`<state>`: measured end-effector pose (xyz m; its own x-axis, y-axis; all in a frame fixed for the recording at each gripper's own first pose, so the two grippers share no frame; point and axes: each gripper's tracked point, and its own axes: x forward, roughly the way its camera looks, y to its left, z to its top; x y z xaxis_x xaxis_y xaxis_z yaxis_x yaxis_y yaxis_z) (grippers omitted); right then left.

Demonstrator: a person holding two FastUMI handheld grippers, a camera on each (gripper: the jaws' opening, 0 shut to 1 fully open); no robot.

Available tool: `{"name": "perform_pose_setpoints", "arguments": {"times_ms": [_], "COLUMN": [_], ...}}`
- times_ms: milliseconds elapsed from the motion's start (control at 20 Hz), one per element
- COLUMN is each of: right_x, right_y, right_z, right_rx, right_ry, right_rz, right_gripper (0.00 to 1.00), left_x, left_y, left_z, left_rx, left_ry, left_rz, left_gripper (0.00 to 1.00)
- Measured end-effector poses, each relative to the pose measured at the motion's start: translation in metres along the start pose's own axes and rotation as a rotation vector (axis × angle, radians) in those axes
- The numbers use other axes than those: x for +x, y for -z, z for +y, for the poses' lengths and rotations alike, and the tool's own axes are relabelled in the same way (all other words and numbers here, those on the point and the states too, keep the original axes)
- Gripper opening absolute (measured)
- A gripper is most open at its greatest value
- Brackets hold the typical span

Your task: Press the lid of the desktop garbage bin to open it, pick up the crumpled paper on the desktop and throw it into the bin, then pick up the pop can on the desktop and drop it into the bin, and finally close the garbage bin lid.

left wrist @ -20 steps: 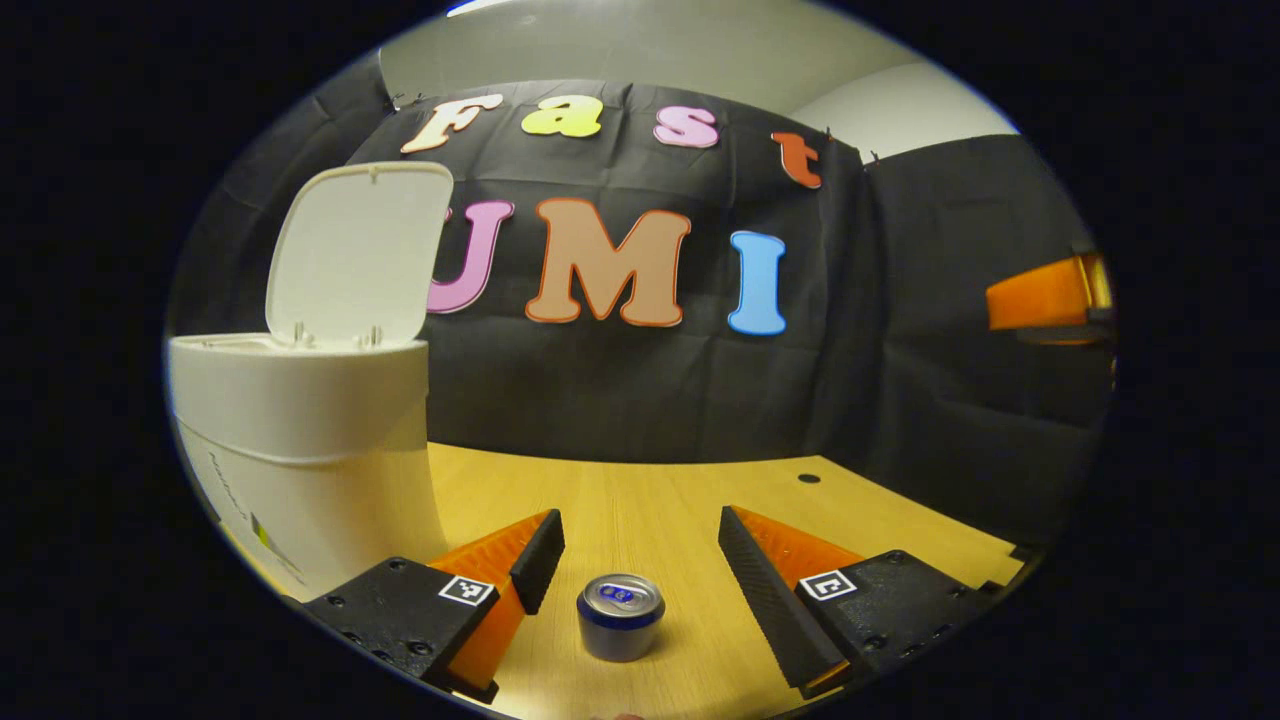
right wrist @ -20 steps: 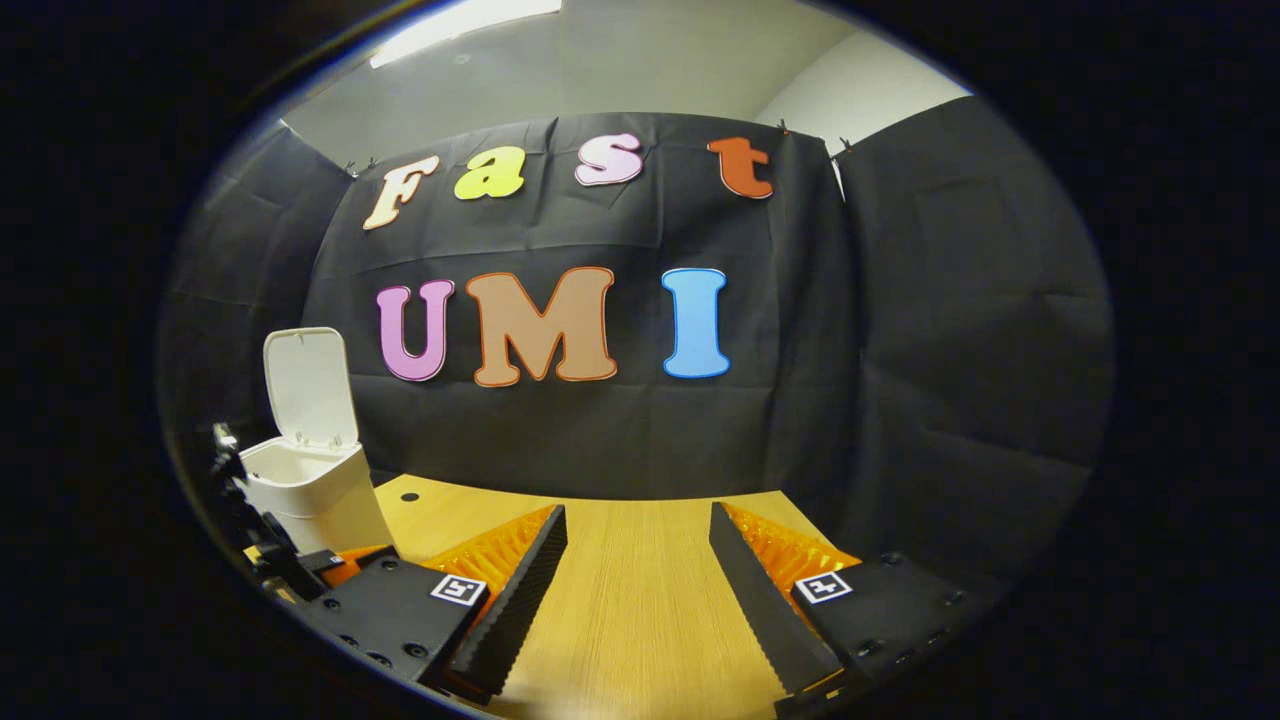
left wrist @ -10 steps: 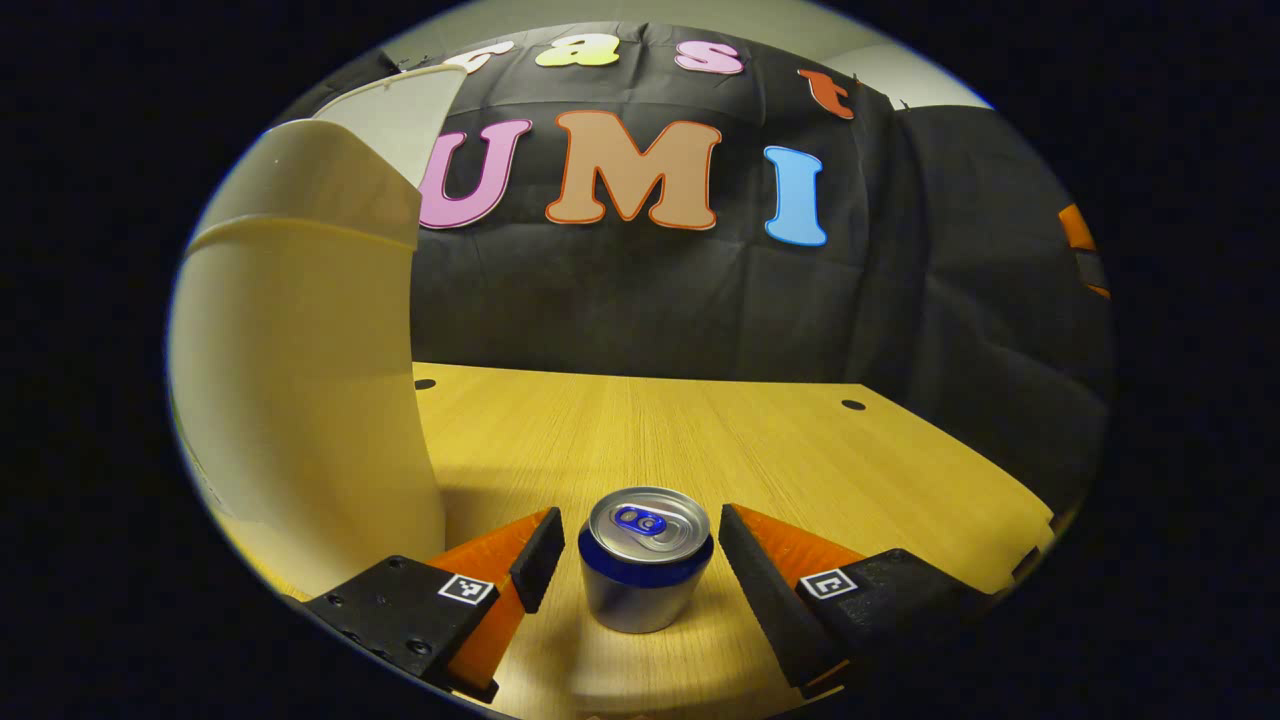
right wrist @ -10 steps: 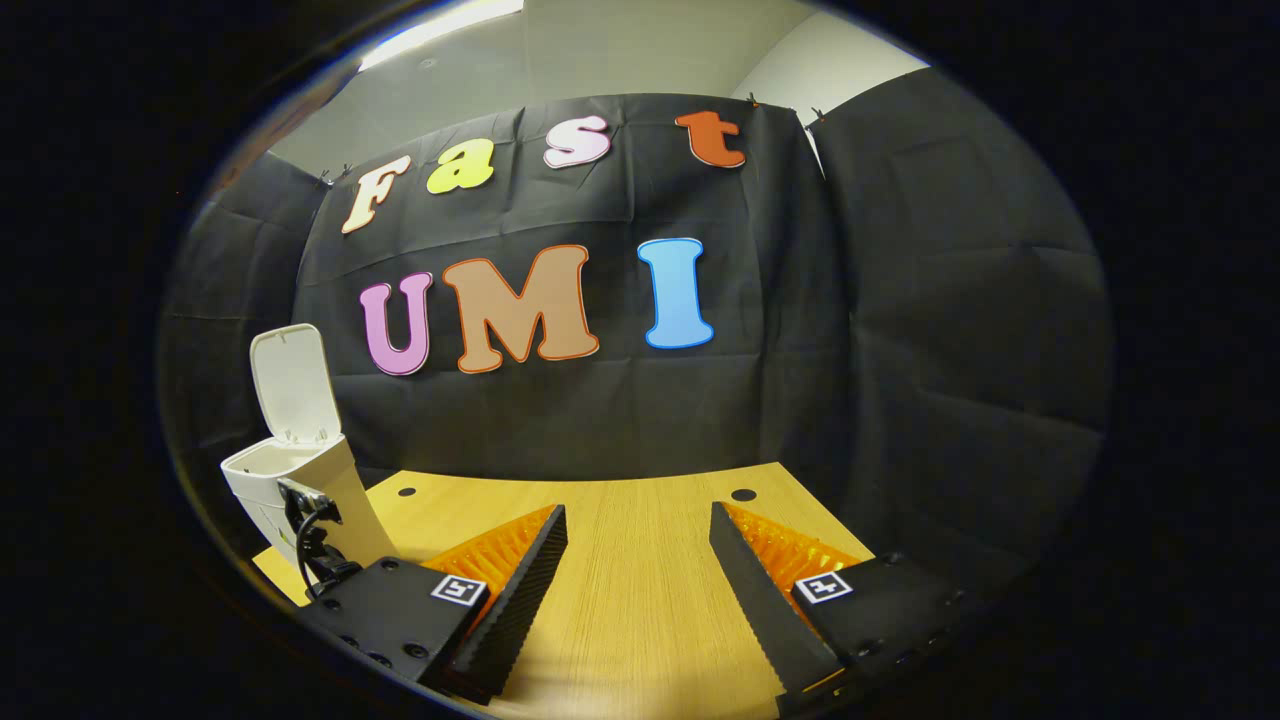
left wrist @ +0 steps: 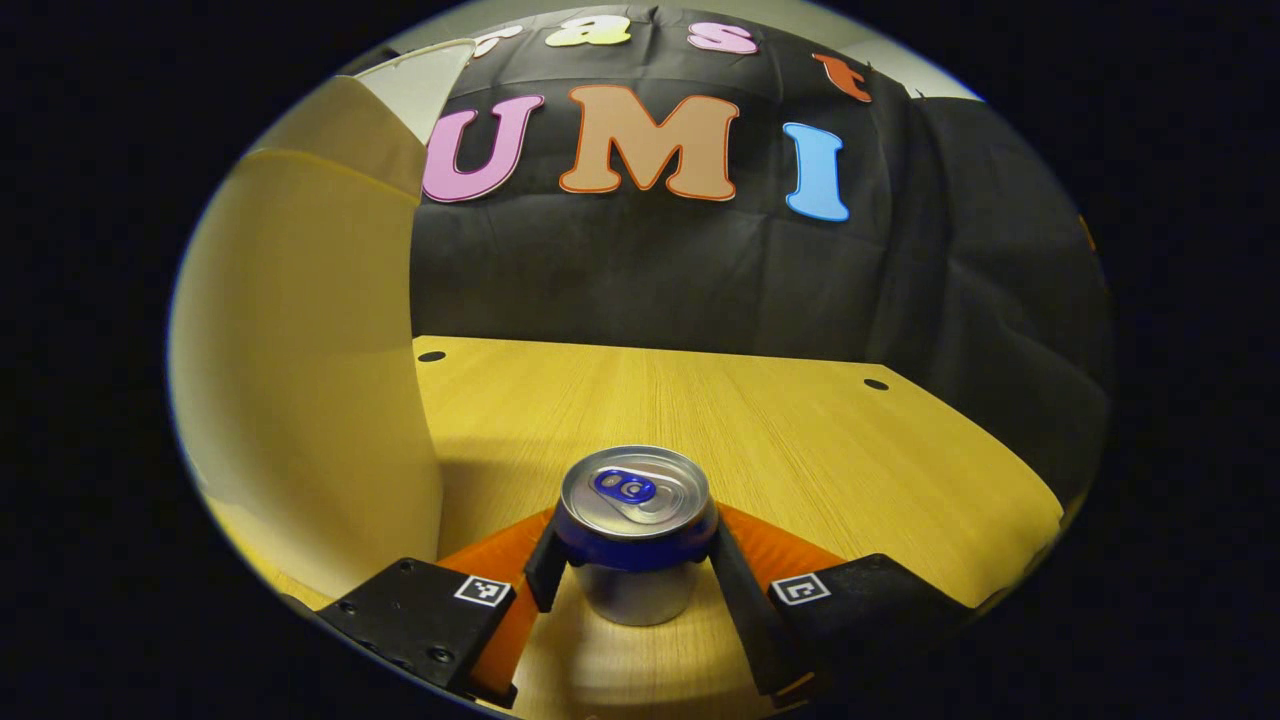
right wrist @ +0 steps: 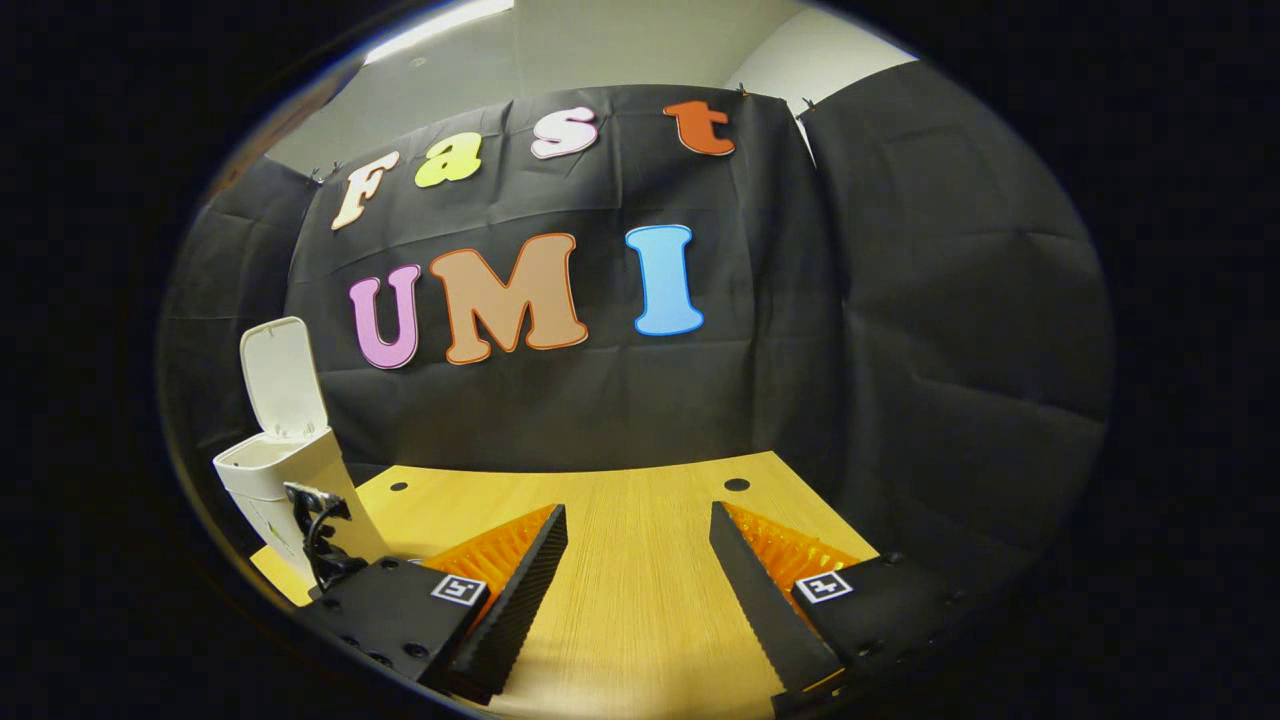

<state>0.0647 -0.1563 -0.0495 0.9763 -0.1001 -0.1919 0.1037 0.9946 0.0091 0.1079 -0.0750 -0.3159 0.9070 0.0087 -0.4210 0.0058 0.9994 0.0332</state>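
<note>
A silver pop can point(left wrist: 632, 530) with a blue band stands upright on the wooden desktop point(left wrist: 720, 410). My left gripper point(left wrist: 633, 565) is shut on it, one finger pressed to each side. The white garbage bin point(left wrist: 300, 350) rises close on the left of the left gripper view, its lid point(left wrist: 425, 75) raised. In the right gripper view the same bin point(right wrist: 265, 470) stands far left with its lid point(right wrist: 282, 375) up. My right gripper point(right wrist: 637, 545) hangs open over bare desktop point(right wrist: 640, 600), nothing between its fingers.
Black cloth walls close the booth behind and to the right. Small round holes point(left wrist: 876, 384) mark the desktop near its far edge. Part of the other gripper's body and cable point(right wrist: 320, 525) shows in front of the bin in the right gripper view.
My left gripper came down and forward around the can, then its fingers closed onto the can's sides. The right gripper drifted slightly and stayed open.
</note>
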Motion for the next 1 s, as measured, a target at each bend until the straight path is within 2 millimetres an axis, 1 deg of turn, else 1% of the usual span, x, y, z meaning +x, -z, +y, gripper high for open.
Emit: {"name": "perform_pose_setpoints", "arguments": {"times_ms": [50, 100, 300, 350, 500, 600, 700, 800, 850, 900, 1000], "right_x": [0.001, 0.000, -0.003, -0.005, -0.011, -0.016, -0.021, -0.024, -0.026, -0.029, -0.032], "right_y": [0.000, 0.001, 0.001, 0.001, 0.001, 0.002, 0.006, 0.010, 0.011, 0.013, 0.019], "right_z": [0.000, 0.002, 0.014, 0.016, 0.025, 0.031, 0.039, 0.046, 0.049, 0.053, 0.062], "right_rx": [-0.004, -0.006, 0.000, 0.006, 0.036, 0.059, 0.072, 0.077, 0.078, 0.078, 0.082], "right_ry": [0.003, 0.002, -0.016, -0.020, -0.032, -0.043, -0.056, -0.066, -0.070, -0.074, -0.082], "right_rz": [0.005, 0.013, 0.023, 0.027, 0.040, 0.043, 0.056, 0.071, 0.078, 0.082, 0.094], "right_gripper": [0.96, 0.96, 0.96, 0.96, 0.96, 0.96, 0.96, 0.96, 0.96, 0.96, 0.96], "left_x": [-0.003, -0.008, -0.035, -0.044, -0.070, -0.085, -0.099, -0.108, -0.111, -0.114, -0.118], "left_y": [-0.008, -0.020, -0.073, -0.088, -0.142, -0.176, -0.209, -0.238, -0.246, -0.254, -0.264], "left_z": [-0.002, -0.002, -0.011, -0.013, -0.017, -0.014, -0.003, 0.015, 0.026, 0.041, 0.076], "left_rx": [-0.004, -0.008, -0.022, -0.015, 0.022, 0.040, 0.042, 0.027, 0.017, 0.012, 0.032], "left_ry": [0.007, 0.013, 0.061, 0.077, 0.119, 0.144, 0.146, 0.138, 0.127, 0.105, 0.045], "left_rz": [-0.010, -0.025, -0.084, -0.099, -0.164, -0.202, -0.239, -0.262, -0.266, -0.272, -0.280], "left_gripper": [0.79, 0.79, 0.79, 0.79, 0.79, 0.78, 0.78, 0.78, 0.78, 0.78, 0.78]}}
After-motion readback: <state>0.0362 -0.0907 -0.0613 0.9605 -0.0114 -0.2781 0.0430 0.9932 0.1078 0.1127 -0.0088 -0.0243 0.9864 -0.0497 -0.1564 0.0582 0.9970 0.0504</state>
